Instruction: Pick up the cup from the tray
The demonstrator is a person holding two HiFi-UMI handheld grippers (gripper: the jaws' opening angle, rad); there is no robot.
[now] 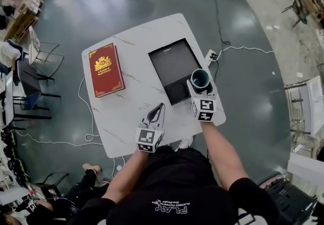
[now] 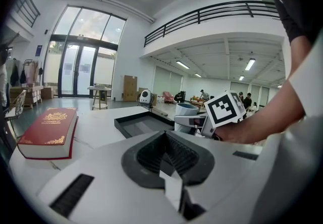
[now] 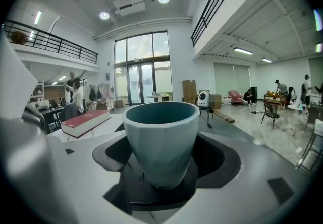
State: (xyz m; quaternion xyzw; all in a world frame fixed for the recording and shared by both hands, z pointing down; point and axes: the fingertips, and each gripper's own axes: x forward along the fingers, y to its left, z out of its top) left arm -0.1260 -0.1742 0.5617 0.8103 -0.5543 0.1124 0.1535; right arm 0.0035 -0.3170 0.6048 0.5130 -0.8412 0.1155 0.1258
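A pale teal cup [image 1: 200,79] stands upright between the jaws of my right gripper [image 1: 201,86], which is shut on it. It is at the near right corner of the black tray [image 1: 169,62]. In the right gripper view the cup [image 3: 160,137] fills the middle, its lower body pinched between the dark pads. The left gripper view shows the cup [image 2: 185,110] beside the tray [image 2: 136,124], to the right. My left gripper [image 1: 160,107] lies near the table's front edge with its jaws pressed together and nothing in them.
A red hardback book [image 1: 105,69] lies on the white marble table [image 1: 131,112], left of the tray. A white power strip [image 1: 211,55] sits off the table's right back edge, with cables on the floor. Chairs stand far left.
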